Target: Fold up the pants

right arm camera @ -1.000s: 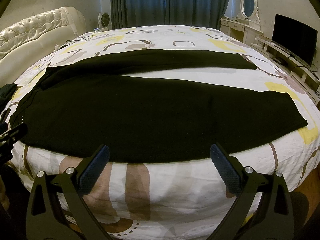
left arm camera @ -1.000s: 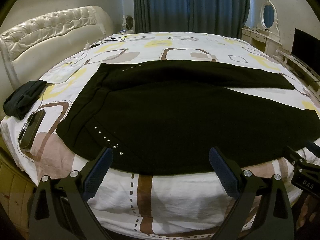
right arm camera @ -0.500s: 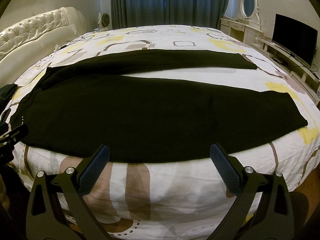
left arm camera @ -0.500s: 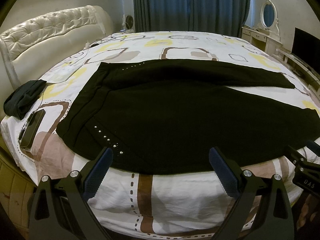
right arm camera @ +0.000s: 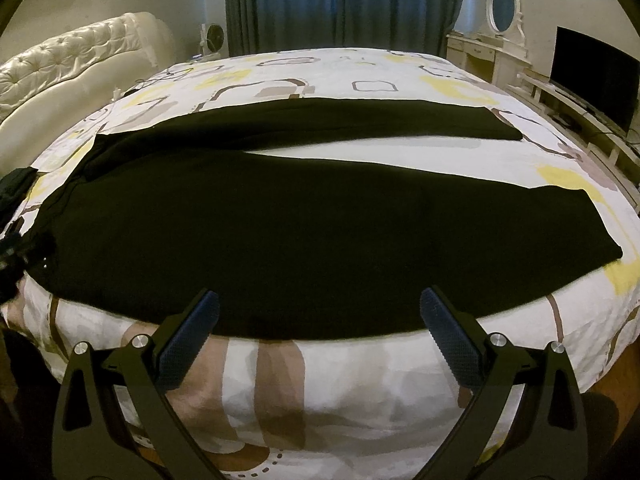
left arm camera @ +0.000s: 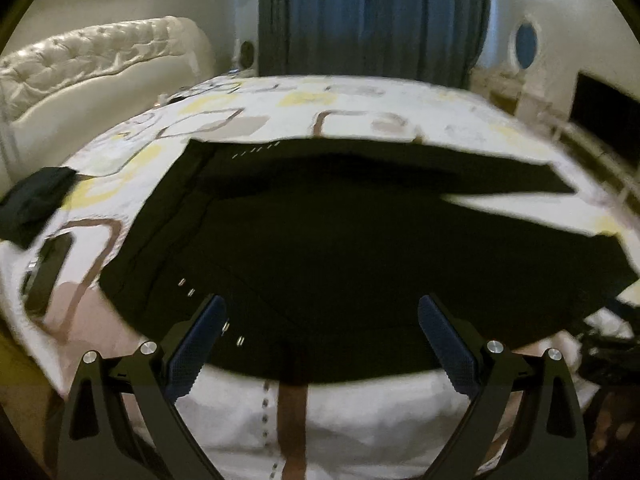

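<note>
Black pants [left arm camera: 340, 248] lie spread flat on the bed, waist to the left with a row of small metal studs [left arm camera: 188, 286], both legs running right. They also show in the right wrist view [right arm camera: 280, 232]. My left gripper [left arm camera: 320, 328] is open and empty, over the near edge of the pants by the waist. My right gripper [right arm camera: 320, 320] is open and empty, just short of the near leg's front edge. The left wrist view is blurred.
The bed [right arm camera: 340, 380] has a white sheet with yellow and brown shapes. A dark folded cloth [left arm camera: 32, 204] and a black phone-like item [left arm camera: 46, 272] lie at the left edge. A tufted headboard [left arm camera: 92, 64] stands left; a TV [right arm camera: 592, 76] and dresser right.
My left gripper has moved forward and down toward the pants' near edge, blurring its view. My right gripper has barely moved.
</note>
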